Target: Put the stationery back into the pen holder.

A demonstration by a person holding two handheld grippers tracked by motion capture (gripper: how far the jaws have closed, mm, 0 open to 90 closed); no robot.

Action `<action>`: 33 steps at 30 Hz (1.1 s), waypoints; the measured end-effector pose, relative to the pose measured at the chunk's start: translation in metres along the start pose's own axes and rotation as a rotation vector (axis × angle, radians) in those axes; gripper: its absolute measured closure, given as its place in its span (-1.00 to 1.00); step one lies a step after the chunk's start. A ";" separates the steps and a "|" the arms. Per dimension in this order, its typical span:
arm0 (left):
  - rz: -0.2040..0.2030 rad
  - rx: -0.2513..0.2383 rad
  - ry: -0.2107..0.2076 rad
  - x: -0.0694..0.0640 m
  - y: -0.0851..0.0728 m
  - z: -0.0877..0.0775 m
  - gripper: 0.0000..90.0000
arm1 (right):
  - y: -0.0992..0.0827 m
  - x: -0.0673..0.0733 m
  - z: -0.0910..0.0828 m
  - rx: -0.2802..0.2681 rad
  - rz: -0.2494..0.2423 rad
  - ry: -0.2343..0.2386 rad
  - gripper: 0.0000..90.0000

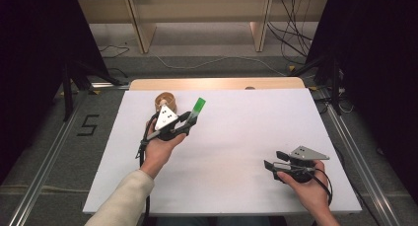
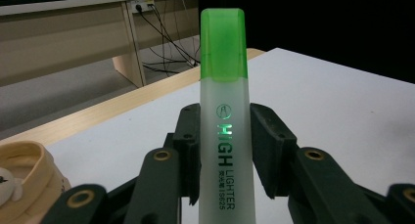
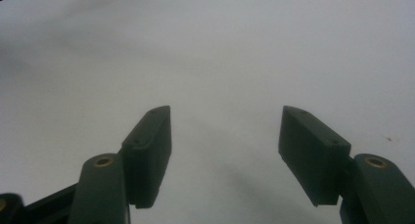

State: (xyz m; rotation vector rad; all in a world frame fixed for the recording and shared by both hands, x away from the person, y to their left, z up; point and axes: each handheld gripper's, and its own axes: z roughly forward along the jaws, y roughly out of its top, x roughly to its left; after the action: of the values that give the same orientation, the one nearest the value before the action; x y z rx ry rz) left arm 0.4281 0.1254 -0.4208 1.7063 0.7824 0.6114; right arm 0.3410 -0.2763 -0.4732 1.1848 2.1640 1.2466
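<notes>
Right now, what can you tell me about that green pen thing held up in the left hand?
It is a highlighter: a frosted, see-through plastic barrel with a bright green translucent cap, which is on. Green letters down the barrel read HIGH LIGHTER. The left gripper is shut on the barrel, one black pad pressing each side, cap end pointing away from the hand. In the high view it hangs above the white table, cap tilted up and away from the person, touching nothing but the gripper.
</notes>
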 end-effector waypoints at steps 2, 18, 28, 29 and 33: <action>-0.010 -0.001 0.005 0.002 0.000 0.000 0.48 | 0.000 0.001 0.000 0.001 -0.005 0.004 -0.18; -0.013 0.003 0.033 0.014 0.001 0.000 0.48 | -0.002 0.008 0.001 -0.006 -0.036 0.037 -0.24; -0.025 -0.003 0.050 0.024 0.005 -0.001 0.48 | -0.003 0.011 0.002 -0.002 -0.065 0.073 -0.29; -0.025 -0.002 0.050 0.024 0.005 -0.001 0.48 | -0.003 0.012 0.002 0.001 -0.065 0.074 -0.30; -0.024 -0.002 0.054 0.026 0.005 0.000 0.48 | -0.003 0.013 0.003 -0.001 -0.070 0.083 -0.30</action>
State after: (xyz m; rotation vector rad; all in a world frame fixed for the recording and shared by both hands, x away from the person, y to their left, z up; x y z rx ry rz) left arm 0.4461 0.1445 -0.4156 1.6820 0.8391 0.6432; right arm 0.3338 -0.2644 -0.4763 1.0652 2.2435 1.2886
